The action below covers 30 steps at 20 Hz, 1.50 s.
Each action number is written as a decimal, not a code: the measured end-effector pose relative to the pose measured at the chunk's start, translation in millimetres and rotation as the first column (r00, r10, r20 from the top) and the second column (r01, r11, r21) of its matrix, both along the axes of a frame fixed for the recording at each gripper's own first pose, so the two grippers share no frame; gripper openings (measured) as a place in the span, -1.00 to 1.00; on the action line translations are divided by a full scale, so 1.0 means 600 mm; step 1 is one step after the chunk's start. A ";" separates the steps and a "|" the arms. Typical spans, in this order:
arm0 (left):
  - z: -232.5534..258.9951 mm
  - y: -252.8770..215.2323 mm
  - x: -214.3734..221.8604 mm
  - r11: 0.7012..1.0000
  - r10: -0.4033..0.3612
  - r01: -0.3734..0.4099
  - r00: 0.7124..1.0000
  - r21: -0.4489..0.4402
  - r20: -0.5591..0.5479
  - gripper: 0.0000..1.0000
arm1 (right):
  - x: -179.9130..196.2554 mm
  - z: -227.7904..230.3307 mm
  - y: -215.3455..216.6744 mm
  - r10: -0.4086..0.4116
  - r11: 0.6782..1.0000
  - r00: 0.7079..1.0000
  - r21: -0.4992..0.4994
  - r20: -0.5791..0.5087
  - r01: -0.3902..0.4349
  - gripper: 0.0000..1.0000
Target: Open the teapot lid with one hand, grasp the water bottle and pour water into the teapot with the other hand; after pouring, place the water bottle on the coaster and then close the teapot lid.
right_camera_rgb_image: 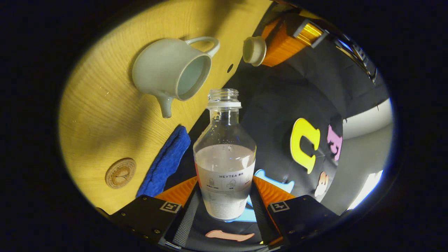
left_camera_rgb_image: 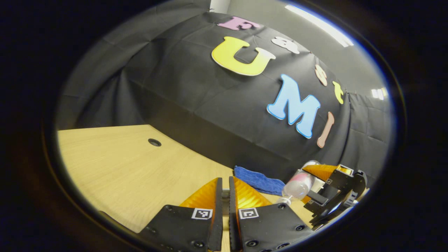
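Your right gripper (right_camera_rgb_image: 225, 199) clamps the bottle (right_camera_rgb_image: 224, 164), lifted beside the table (right_camera_rgb_image: 101, 115), the teapot (right_camera_rgb_image: 171, 71) stands open, its lid (right_camera_rgb_image: 254, 50) at your left gripper (left_camera_rgb_image: 225, 196), whose nearly closed grip I cannot make out; pouring, coaster (right_camera_rgb_image: 120, 173) and closing remain.

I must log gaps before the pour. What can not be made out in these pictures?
Teapot bottom, right gripper view: its rim hides it, so any water is unknown.
Hold on lid, left gripper view: left tongs cover it.
Coaster engraving, right gripper view: too small.
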<state>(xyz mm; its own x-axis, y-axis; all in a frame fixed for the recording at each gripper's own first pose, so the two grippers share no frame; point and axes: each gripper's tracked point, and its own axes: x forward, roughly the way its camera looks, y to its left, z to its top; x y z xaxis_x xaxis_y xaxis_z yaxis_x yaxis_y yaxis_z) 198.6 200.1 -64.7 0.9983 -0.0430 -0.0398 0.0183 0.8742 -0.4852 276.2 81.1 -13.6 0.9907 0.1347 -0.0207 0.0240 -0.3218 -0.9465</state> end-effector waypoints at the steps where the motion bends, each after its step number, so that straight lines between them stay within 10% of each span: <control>1: -0.003 0.000 0.000 1.000 0.000 0.000 1.000 0.001 -0.002 -0.68 | 0.000 -0.006 -0.011 -0.019 0.998 1.000 0.056 -0.025 0.020 0.53; 7: 0.007 -0.012 -0.003 1.000 -0.013 0.013 1.000 0.014 0.010 -0.68 | -0.003 -0.060 -0.055 -0.074 0.910 0.974 0.386 -0.212 0.153 0.53; 12: 0.012 -0.029 -0.004 0.999 -0.034 0.033 0.999 0.034 0.019 -0.73 | -0.013 -0.088 -0.087 -0.070 0.761 0.940 0.591 -0.335 0.267 0.53; 22: 0.013 -0.056 0.004 0.991 -0.063 0.061 0.998 0.118 0.015 -0.68 | 0.009 -0.107 -0.131 0.039 0.291 0.888 0.856 -0.458 0.428 0.54; 30: 0.011 -0.060 0.001 0.990 -0.066 0.065 0.998 0.129 0.010 -0.68 | 0.041 -0.125 -0.152 0.132 -0.154 0.883 0.871 -0.450 0.466 0.55</control>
<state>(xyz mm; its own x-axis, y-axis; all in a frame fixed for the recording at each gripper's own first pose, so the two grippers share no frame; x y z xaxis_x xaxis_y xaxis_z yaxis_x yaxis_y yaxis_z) 199.3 164.1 -58.3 0.9940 -0.1037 -0.0348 0.0837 0.9259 -0.3685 301.0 -10.4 -88.3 0.9371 0.1304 -0.3239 -0.1721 0.9796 -0.1036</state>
